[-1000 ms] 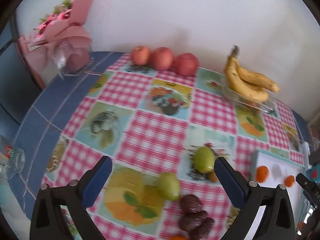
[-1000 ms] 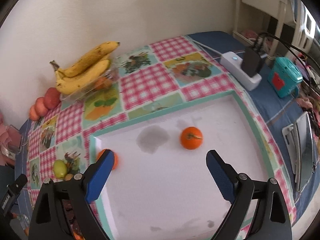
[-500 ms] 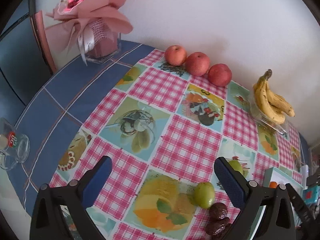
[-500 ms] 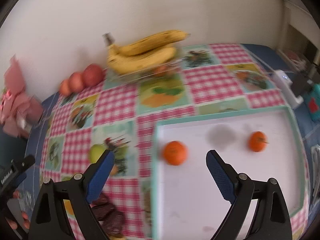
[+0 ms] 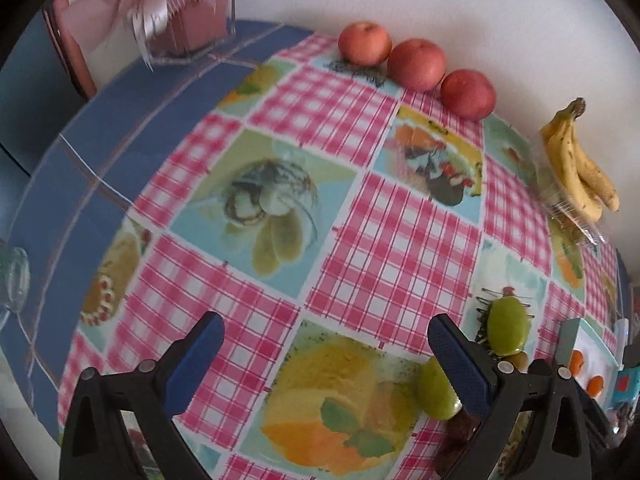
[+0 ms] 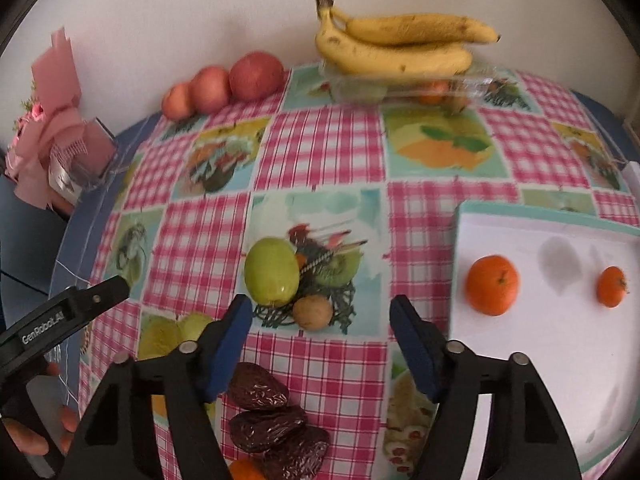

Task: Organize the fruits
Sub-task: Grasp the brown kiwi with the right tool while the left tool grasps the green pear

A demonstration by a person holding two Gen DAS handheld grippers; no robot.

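Behind everything stands a plain pale wall, and in front of it your table wears a checked tablecloth [image 6: 328, 152] of pink gingham and fruit prints. Along the wall sit three red apples [image 6: 224, 82] in a row, a bunch of bananas [image 6: 396, 46] resting on a clear plastic box [image 6: 400, 88], and, off at the left edge, a pink wrapped bouquet [image 6: 60, 136].

Your right gripper [image 6: 320, 312] points down at the cloth with its blue jaws apart; they have just been closing in, yet nothing sits between the pads. Just ahead of its left finger lies a green fruit [image 6: 272, 272], with a small brown round fruit [image 6: 312, 312] touching its lower right side. Under the gripper, near the bottom edge, three dark dates [image 6: 268, 412] are clustered together. To the right, a white tray [image 6: 540, 360] with a teal rim holds two tangerines [image 6: 492, 285], well apart from each other.

Your left gripper [image 5: 320, 344] hangs over the cloth with its jaws spread wide and empty. A second green fruit [image 5: 436, 388] lies partly behind its right finger. In the right wrist view, your hand [image 6: 36, 436] grips that tool at the lower left corner.
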